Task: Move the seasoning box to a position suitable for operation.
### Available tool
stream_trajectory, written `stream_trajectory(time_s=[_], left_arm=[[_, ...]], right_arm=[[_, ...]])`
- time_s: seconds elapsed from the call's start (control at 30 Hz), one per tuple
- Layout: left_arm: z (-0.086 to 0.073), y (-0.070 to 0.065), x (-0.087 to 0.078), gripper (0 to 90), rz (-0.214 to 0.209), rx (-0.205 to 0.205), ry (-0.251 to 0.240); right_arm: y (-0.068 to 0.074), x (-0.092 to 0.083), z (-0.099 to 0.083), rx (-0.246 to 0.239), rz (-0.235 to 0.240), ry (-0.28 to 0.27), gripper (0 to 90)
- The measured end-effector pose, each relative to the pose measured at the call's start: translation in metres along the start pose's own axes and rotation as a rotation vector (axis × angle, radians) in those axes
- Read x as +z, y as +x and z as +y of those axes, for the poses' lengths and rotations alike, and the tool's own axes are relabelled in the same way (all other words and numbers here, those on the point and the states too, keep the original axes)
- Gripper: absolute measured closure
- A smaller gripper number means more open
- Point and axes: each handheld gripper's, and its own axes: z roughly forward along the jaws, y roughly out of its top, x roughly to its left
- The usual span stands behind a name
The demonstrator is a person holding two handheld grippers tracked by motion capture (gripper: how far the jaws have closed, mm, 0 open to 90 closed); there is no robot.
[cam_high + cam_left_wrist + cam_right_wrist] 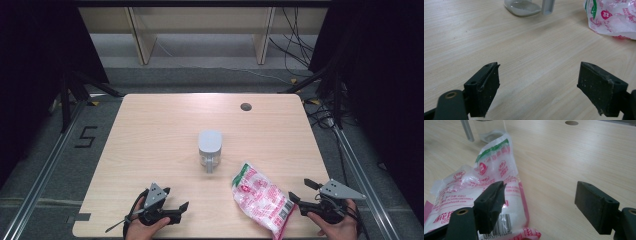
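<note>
- Left gripper point(176, 209): held low over the near left part of the table point(160, 125), in the person's left hand point(145, 227). Its jaws stand wide apart with bare wood between them; nothing is gripped or touched.
- Right gripper point(302, 193): held at the near right edge of the table in the person's right hand point(337, 227). Its jaws also stand wide apart and hold nothing.
- Plastic bag point(261, 197): a clear packet with pink and green print and white contents, lying flat on the table just beside the right gripper, on the side toward the left gripper. In the right gripper view the bag point(486, 192) lies under and past the jaw on the left of that picture; whether that jaw touches it cannot be determined. The other jaw is over bare wood.
- From the left gripper, the bag point(614, 17) lies ahead and off to the right, well apart from the jaws.
- Clear jar point(210, 150): a transparent container with a grey lid, standing upright ahead of both grippers and roughly between them, near the bag's far end but apart from it. Its base point(524, 6) shows at the top of the left gripper view.
- Round hole point(245, 106): set in the tabletop, far ahead of the right gripper, beyond the jar.
- A cable trails from the left gripper toward the near table edge.
</note>
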Motion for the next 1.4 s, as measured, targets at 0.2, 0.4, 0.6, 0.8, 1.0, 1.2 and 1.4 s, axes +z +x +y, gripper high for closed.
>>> stream_trajectory(time_s=[0.2,0.4,0.6,0.8,1.0,1.2,1.4], left_arm=[[0.0,0.0,0.0,17.2,-0.002,-0.002,0.001],[0.0,-0.001,0.001,17.3,0.003,-0.026,-0.003],[0.004,0.0,0.002,17.5,0.004,-0.006,0.003],[0.008,-0.001,0.005,17.6,-0.003,-0.01,-0.011],[0.02,0.0,0.01,16.9,-0.041,-0.041,-0.025],[0.036,-0.003,0.02,17.2,-0.053,-0.011,-0.032],[0.048,-0.007,0.035,17.6,-0.05,-0.001,-0.04]], right_arm=[[-0.004,0.001,0.0,-0.037,-0.011,-0.013,23.3],[-0.004,0.001,0.0,-0.027,-0.016,-0.013,23.0],[-0.003,0.0,-0.001,0.005,-0.017,-0.007,23.0],[-0.003,0.0,-0.001,-0.011,-0.018,-0.012,23.6],[-0.005,0.001,0.0,-0.031,-0.016,-0.021,23.7],[-0.004,0.001,0.0,-0.027,-0.023,-0.027,23.7],[-0.002,0.001,0.0,-0.012,-0.027,-0.024,23.7]])
